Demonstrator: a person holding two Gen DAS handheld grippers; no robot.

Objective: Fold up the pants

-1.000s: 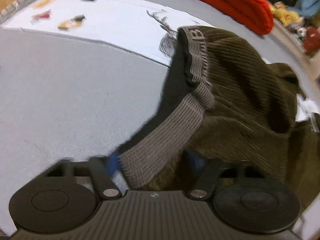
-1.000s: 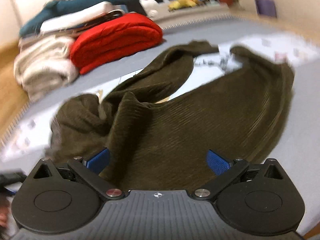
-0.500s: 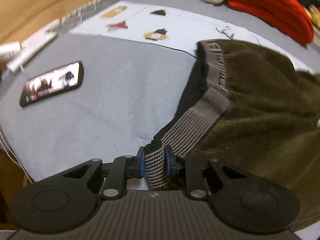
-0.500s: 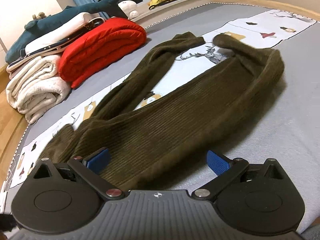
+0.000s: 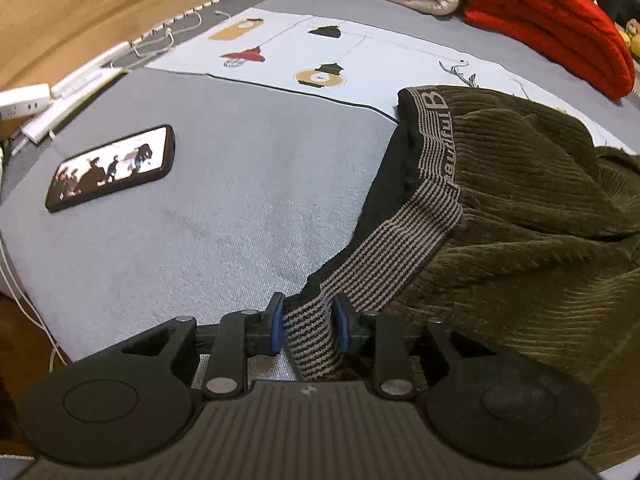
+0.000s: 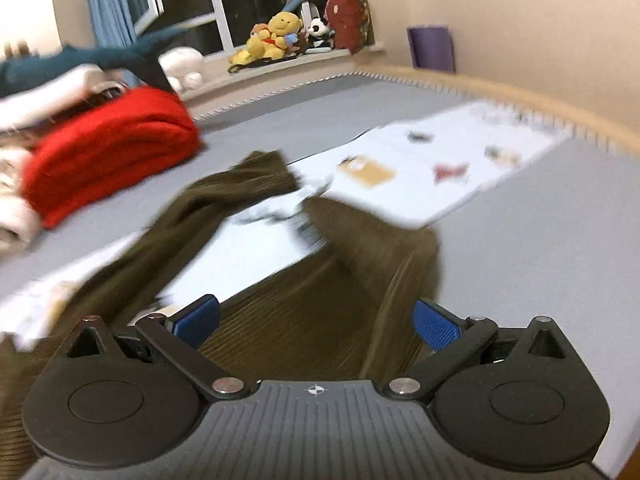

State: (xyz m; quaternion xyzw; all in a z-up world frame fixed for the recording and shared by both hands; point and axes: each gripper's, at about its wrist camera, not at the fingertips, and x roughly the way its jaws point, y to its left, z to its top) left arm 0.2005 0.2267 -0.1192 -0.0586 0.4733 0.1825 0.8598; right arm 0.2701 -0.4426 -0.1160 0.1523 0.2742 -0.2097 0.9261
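Olive corduroy pants (image 5: 520,216) sprawl across frame right on grey mat (image 5: 248,200). Left gripper (image 5: 308,330) pinches striped waistband (image 5: 384,264), jaws easing slightly, anchoring the corner; right gripper (image 6: 316,320) gapes empty over a leg.

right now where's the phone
In the left wrist view the phone lies screen-up on the grey mat, far left, well apart from the pants.

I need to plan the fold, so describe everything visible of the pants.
The pants are dark olive ribbed corduroy with a striped grey-brown elastic waistband bearing lettering. They lie rumpled on the grey bed, legs spread apart. The left tool pinches the waistband, jaws easing open; the right tool hangs open over one leg.
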